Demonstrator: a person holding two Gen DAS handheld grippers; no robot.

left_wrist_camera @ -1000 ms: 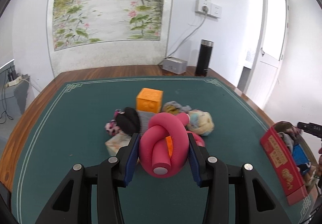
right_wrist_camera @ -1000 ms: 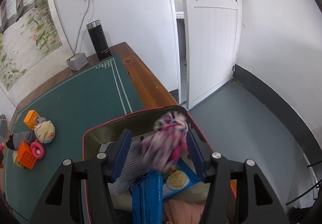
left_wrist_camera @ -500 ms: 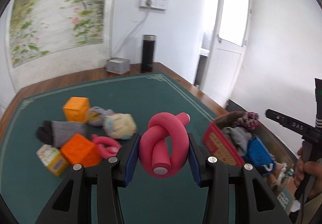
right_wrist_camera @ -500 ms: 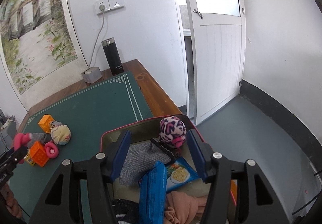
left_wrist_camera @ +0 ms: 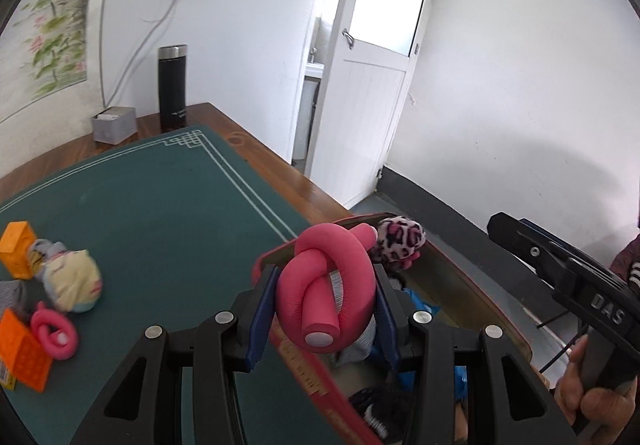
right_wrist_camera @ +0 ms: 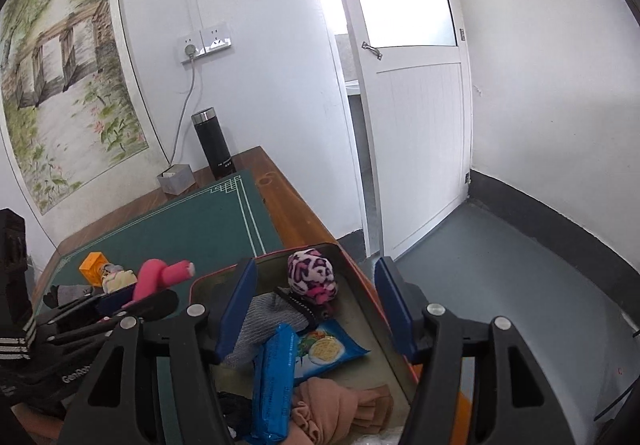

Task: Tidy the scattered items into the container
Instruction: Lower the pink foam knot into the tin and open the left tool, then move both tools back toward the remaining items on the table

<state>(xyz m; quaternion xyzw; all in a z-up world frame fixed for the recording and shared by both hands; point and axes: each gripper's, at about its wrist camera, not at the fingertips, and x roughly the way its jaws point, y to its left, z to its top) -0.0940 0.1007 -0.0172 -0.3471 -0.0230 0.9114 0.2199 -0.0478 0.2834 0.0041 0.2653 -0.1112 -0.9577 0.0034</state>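
My left gripper (left_wrist_camera: 325,311) is shut on a pink knotted foam tube (left_wrist_camera: 326,285), held above the near rim of the red tin box (left_wrist_camera: 316,373). The tube (right_wrist_camera: 160,277) also shows at the left of the right wrist view. My right gripper (right_wrist_camera: 316,305) stands open over the box (right_wrist_camera: 360,273) with nothing between its fingers. Inside lie a pink leopard-print ball (right_wrist_camera: 312,277), a grey cloth (right_wrist_camera: 264,321), blue snack packets (right_wrist_camera: 276,377) and a tan cloth (right_wrist_camera: 340,405). On the green mat (left_wrist_camera: 140,213) remain an orange cube (left_wrist_camera: 16,255), a cream plush (left_wrist_camera: 70,285), a small pink knot (left_wrist_camera: 54,335) and an orange block (left_wrist_camera: 20,353).
A black flask (left_wrist_camera: 173,87) and a grey box (left_wrist_camera: 114,129) stand at the table's far wooden edge. The box sits at the table's right corner, beside the drop to the floor (right_wrist_camera: 520,285). A person's hand (left_wrist_camera: 592,393) holds the right gripper's handle.
My left gripper has carried the pink tube rightward from the pile to above the box. My right gripper let go of the leopard-print ball, which now lies in the box, and drew back.
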